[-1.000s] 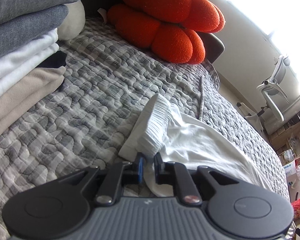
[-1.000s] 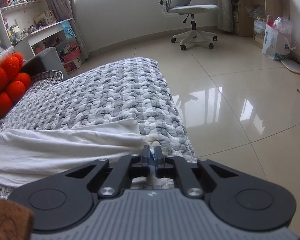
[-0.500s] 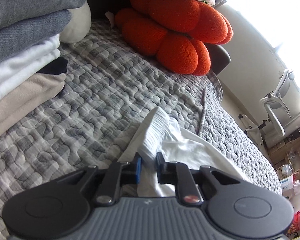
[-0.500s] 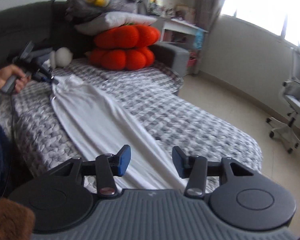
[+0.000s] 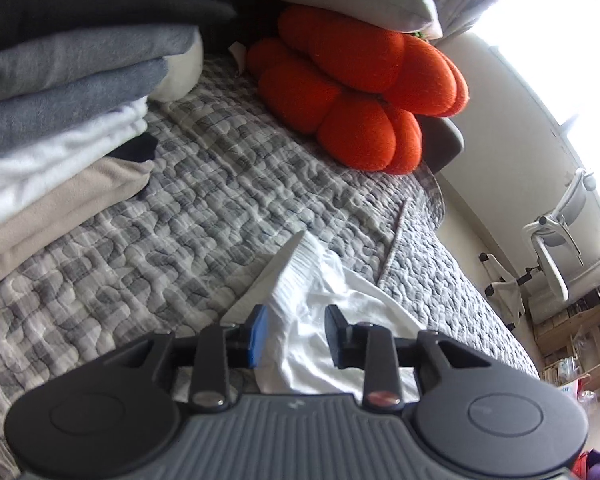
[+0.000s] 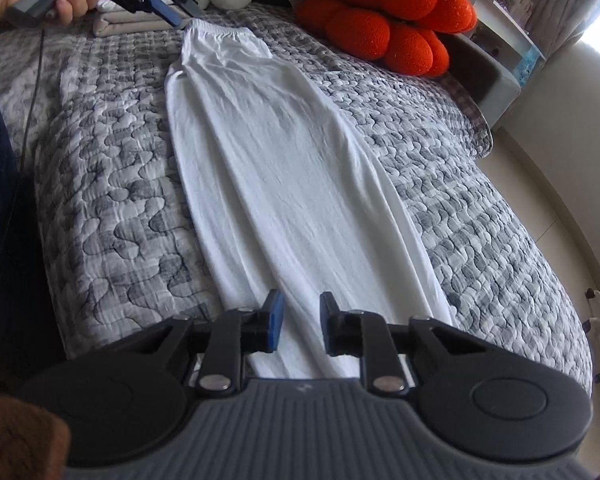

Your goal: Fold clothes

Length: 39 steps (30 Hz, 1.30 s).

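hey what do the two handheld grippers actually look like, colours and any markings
Both match: the left gripper and right gripper have black linkage arms with silver pivot screws, round black side discs and a ribbed grey body bearing a small pale logo. One finger pad on each is blue. From the right wrist view, the left gripper has a grey handle and a thin dark cable.

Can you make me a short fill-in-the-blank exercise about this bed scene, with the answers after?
1. The long garment laid flat on the quilt is ____ in color.
2. The left tool is at the garment's elastic ____ end.
3. The jaws of the right tool stand ____, gripping nothing.
4. The plush cushion near the head of the bed is ____.

Answers: white; waistband; open; orange
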Tool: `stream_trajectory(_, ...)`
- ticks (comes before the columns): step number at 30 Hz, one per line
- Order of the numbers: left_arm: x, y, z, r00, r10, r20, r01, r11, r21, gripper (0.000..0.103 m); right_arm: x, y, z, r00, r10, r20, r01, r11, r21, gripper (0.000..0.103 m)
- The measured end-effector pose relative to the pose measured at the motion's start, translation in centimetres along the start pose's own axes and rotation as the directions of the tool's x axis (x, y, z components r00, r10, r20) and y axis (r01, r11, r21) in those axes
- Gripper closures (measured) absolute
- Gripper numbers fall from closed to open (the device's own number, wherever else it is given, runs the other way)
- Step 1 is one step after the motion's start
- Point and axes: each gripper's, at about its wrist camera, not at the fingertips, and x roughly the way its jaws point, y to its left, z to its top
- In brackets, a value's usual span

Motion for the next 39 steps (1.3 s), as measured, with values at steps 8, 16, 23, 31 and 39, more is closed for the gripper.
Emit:
stream_trajectory(8, 1.1, -7.9, -5.4, 0.952, -0.198, -0.234, 0.211, 0.977, 0.030, 0.055, -1.7, -4.1, -0.5, 0.990, 0.046, 0.132, -0.081, 0.959, 0.272, 0.103)
stream_trajectory(16, 4.5, -11.1, -11.1, 0.935, -0.144, -0.324, 0.141, 0.989, -0.031, 0.048, -1.8, -1.9, -0.7, 0.988, 0.059, 0.142, -0.090, 0.971, 0.220, 0.090)
stream_trajectory(23, 5.9, -14.1, -12.8, 0.960, -0.064, -0.274, 0.090, 0.993, 0.081, 0.053, -0.2, -0.3, -0.2, 0.994, 0.066, 0.092, -0.079, 0.986, 0.144, 0.076)
stream_trajectory(31, 6.1, -14.8, -13.5, 0.980, -0.017, -0.199, 0.064, 0.971, 0.230, 0.096, 0.7, -0.1, -0.3, 0.997, 0.025, 0.067, -0.033, 0.993, 0.111, 0.101)
stream_trajectory(39, 5.7, -14.4, -14.6, 0.975, -0.062, -0.215, 0.102, 0.979, 0.179, 0.095, 0.2, -0.6, -0.1, 0.996, -0.002, 0.094, -0.011, 0.990, 0.141, 0.102)
